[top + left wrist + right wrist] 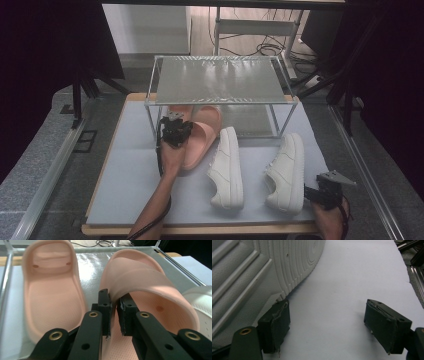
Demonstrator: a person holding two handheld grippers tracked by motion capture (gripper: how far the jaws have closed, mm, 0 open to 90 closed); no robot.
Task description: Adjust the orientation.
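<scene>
My left gripper [113, 306] is shut on the strap edge of a pink slipper [147, 277], pinching it between both pads. This slipper [202, 137] lies at the front of the metal rack [217, 77], partly on its lower shelf [92, 267]. A second pink slipper [50, 290] lies flat on that shelf to its left. In the high view my left gripper [180, 131] hangs over the held slipper's left side. My right gripper [327, 325] stands open on the mat, its left pad close beside the heel of a white sneaker [249, 272], nothing between the pads.
Two white sneakers [226, 167] [287, 170] lie side by side on the pale mat [130, 170]. My right gripper [322, 192] sits at the mat's front right corner. The rack's posts and upper shelf stand over the slippers.
</scene>
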